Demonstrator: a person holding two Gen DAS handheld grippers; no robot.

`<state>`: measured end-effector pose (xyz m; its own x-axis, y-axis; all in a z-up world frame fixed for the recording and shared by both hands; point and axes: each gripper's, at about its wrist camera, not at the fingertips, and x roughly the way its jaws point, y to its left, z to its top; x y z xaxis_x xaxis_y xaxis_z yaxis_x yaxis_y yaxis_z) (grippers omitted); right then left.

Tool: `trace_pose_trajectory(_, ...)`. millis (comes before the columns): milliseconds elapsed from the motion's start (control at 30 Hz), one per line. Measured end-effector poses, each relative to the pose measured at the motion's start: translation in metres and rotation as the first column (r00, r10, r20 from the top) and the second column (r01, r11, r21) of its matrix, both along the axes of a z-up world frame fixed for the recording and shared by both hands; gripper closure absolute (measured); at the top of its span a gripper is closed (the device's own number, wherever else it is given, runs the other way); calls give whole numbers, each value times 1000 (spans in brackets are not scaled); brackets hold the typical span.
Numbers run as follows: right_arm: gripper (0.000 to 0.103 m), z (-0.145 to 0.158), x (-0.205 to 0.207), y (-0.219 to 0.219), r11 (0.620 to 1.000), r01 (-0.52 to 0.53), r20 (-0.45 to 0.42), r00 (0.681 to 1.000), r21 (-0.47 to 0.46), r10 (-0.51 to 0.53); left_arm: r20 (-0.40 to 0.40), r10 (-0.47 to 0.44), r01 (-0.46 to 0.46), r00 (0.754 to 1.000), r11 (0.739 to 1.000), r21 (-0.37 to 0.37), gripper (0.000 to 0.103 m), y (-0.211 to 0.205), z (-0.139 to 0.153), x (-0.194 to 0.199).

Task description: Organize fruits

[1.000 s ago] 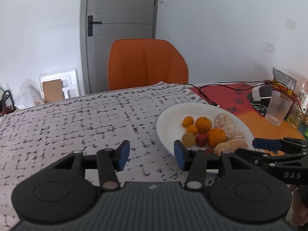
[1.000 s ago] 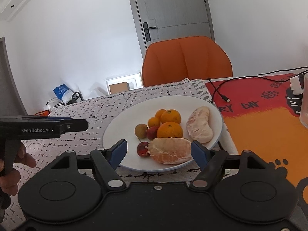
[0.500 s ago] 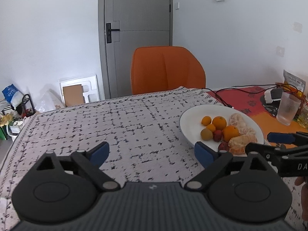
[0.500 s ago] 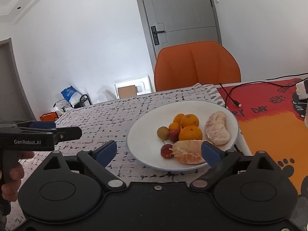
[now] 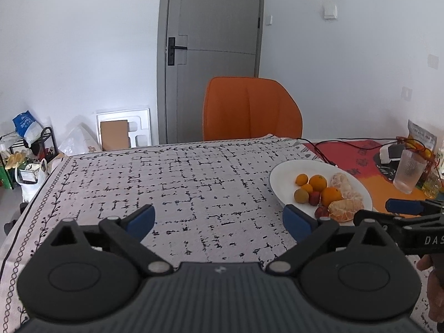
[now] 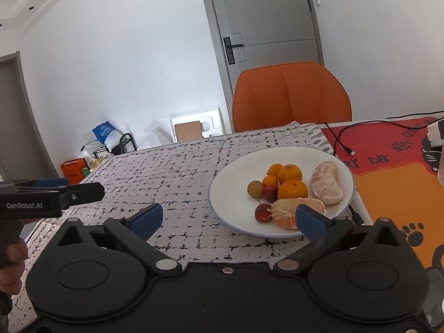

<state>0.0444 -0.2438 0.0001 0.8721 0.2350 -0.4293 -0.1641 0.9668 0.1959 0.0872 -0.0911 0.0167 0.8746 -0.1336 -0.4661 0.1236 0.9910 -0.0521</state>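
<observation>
A white plate [image 6: 230,183] [image 5: 280,174] on the patterned tablecloth holds several fruits: small oranges [image 6: 290,173], a yellow-green round fruit [image 6: 254,188], small red fruits [image 6: 262,212] and two peeled citrus pieces [image 6: 326,181]. My right gripper [image 6: 229,217] is open and empty, held above the table just before the plate's near rim. My left gripper [image 5: 219,220] is open and empty, held over the cloth to the left of the plate. The right gripper's fingers [image 5: 402,206] show at the right edge of the left wrist view.
An orange chair [image 6: 290,97] stands behind the table. A red and orange mat [image 6: 394,166] with a black cable [image 6: 341,141] lies right of the plate. A ribbed glass [image 5: 409,173] and packets stand at the far right. Clutter sits on the floor at left.
Both grippers have opened wider and pulled back and up from the plate. The fruits have not moved.
</observation>
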Motion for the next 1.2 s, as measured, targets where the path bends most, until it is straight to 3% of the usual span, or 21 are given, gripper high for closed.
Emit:
trace_pose_trajectory(167, 0, 6, -6, 5, 1000, -3, -4, 1000, 9, 3, 1, 6, -5, 1000, 999, -35, 0, 13, 6, -12)
trace_pose_trajectory(367, 0, 13, -14, 12, 1000, -26, 3, 1000, 7, 26, 62, 17, -15, 998, 999, -35, 0, 22, 14, -35)
trace_pose_trajectory(600, 0, 14, -21, 18, 999, -47, -11, 999, 24, 47, 65, 29, -26, 997, 999, -45, 0, 34, 18, -57)
trace_pose_trajectory(1200, 0, 16, -46, 45, 997, -77, -6, 997, 10, 77, 10, 111, -110, 994, 992, -55, 0, 56, 3, -87)
